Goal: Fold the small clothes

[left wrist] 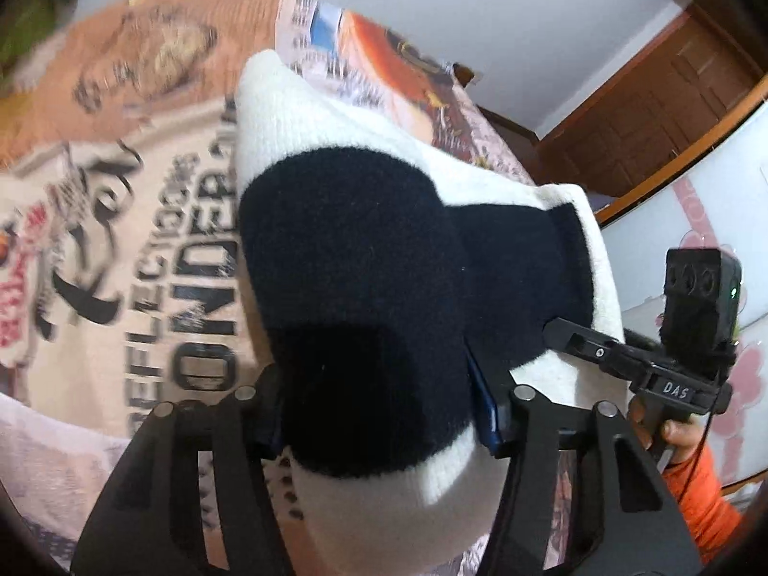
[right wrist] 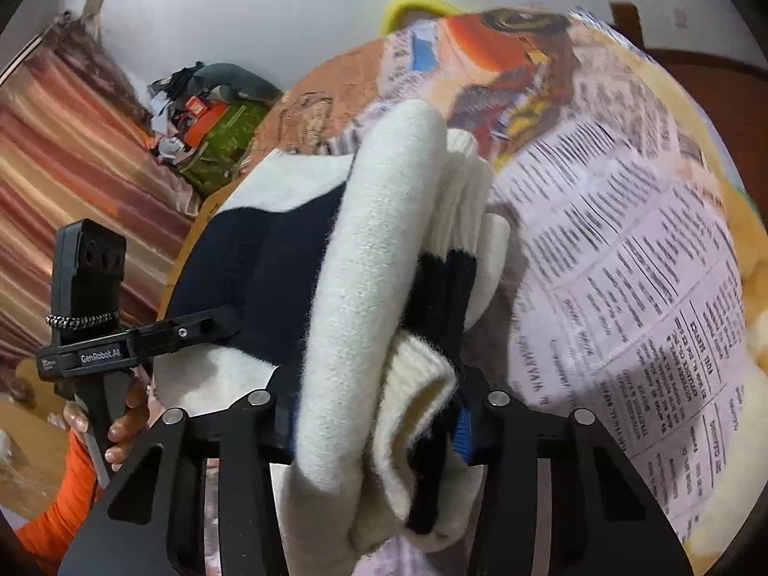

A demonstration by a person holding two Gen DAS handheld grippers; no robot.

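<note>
**Both grippers pinch the white and black knit garment above the printed sheet**

I hold a small knit garment (left wrist: 384, 259), cream-white with large black patches, between my two tools. My left gripper (left wrist: 384, 413) has its fingers closed on one end of it: the black part of the knit fills the gap between the blue finger pads (left wrist: 485, 413), and a white part bulges out below them. My right gripper (right wrist: 379, 413) is pressed onto the other end, where the fabric is bunched in several layers, with a ribbed white cuff (right wrist: 422, 374) and a black stripe (right wrist: 441, 288) squeezed between the fingers.

The garment is lifted and hangs between the two grippers, above a bed sheet (right wrist: 624, 249) printed like a newspaper, with text columns and orange pictures. In the left wrist view I see the right gripper's body at the right edge, and my hand (left wrist: 672, 437) in an orange sleeve holds its handle. In the right wrist view a pile of things (right wrist: 211, 120) lies near the striped curtain (right wrist: 72, 144).
</note>
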